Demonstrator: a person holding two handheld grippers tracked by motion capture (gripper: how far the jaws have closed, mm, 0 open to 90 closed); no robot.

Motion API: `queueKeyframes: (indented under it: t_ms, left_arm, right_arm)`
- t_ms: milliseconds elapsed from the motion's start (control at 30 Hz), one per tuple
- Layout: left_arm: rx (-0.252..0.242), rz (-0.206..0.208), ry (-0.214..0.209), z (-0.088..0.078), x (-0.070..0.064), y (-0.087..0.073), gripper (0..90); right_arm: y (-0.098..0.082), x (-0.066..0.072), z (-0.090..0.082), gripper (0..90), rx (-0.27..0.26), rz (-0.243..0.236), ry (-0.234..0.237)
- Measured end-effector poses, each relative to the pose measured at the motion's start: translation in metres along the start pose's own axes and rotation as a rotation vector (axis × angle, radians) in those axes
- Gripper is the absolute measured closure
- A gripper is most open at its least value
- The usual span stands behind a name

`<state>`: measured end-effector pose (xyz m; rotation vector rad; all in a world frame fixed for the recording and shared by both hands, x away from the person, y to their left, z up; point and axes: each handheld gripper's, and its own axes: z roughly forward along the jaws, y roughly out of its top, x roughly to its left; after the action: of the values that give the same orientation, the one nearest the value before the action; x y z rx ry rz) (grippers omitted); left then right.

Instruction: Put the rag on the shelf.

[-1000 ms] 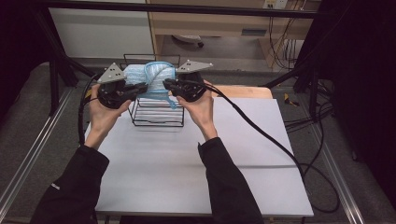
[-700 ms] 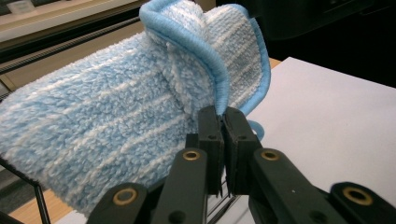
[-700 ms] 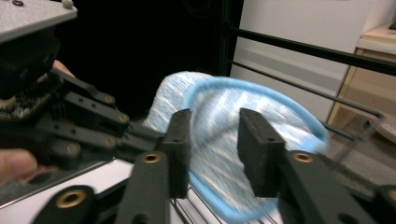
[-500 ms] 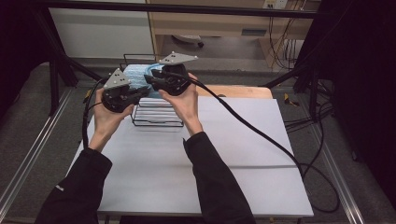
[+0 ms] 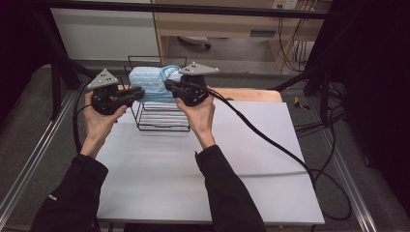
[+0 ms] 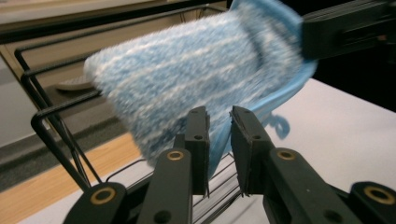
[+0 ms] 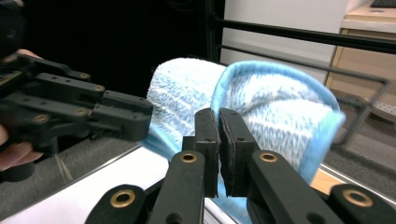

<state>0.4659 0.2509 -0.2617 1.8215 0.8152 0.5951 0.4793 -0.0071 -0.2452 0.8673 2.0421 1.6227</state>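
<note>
Right gripper (image 5: 169,87) pinching the bound edge of the blue cloth (image 5: 147,82), jaws pressed together on the blue rim after just closing. Seen from its own camera as right gripper (image 7: 218,123), with the cloth (image 7: 280,107) bulging up and away right behind the jaw tips. Left gripper (image 5: 138,93) just beside the cloth on the opposite side, jaws slightly apart after just opening; from its own camera, left gripper (image 6: 218,123) with a thin fold of the cloth (image 6: 187,74) hanging in the narrow gap, pads not clearly pressing on it. Cloth held up between both grippers, above the black wire rack (image 5: 162,116), its fluffy striped face turned to the left gripper. Rack standing on the white table (image 5: 193,174), directly below and a little ahead of both grippers. Hands (image 5: 99,125) gripping the tools from behind, black cables trailing off toward the near edge.
</note>
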Motion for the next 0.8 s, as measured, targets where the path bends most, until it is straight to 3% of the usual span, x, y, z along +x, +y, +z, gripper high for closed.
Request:
queueKeyframes:
  t_ms: [267, 333, 433, 533, 700, 800]
  left_arm:
    - [0.031, 0.006, 0.030, 0.016, 0.000, -0.007, 80.1]
    - [0.030, 0.003, 0.039, 0.017, 0.002, -0.008, 82.0]
    - [0.028, -0.004, 0.041, 0.016, 0.004, -0.008, 82.1]
    - [0.025, -0.005, 0.042, 0.016, 0.005, -0.008, 82.4]
    - [0.032, 0.001, 0.048, 0.016, 0.004, -0.008, 83.9]
    - [0.034, 0.006, 0.047, 0.015, 0.004, -0.008, 84.5]
  right_arm:
    - [-0.025, -0.009, -0.005, 86.2, -0.085, 0.110, -0.045]
    - [-0.030, -0.012, -0.008, 86.1, -0.103, 0.112, -0.069]
    - [-0.036, -0.016, -0.011, 83.4, -0.097, 0.148, -0.067]
    - [-0.038, -0.019, -0.011, 73.2, -0.036, 0.125, -0.080]
    - [-0.027, -0.021, -0.018, 60.7, -0.061, 0.082, -0.040]
    - [-0.016, -0.023, -0.016, 61.0, -0.074, 0.060, -0.042]
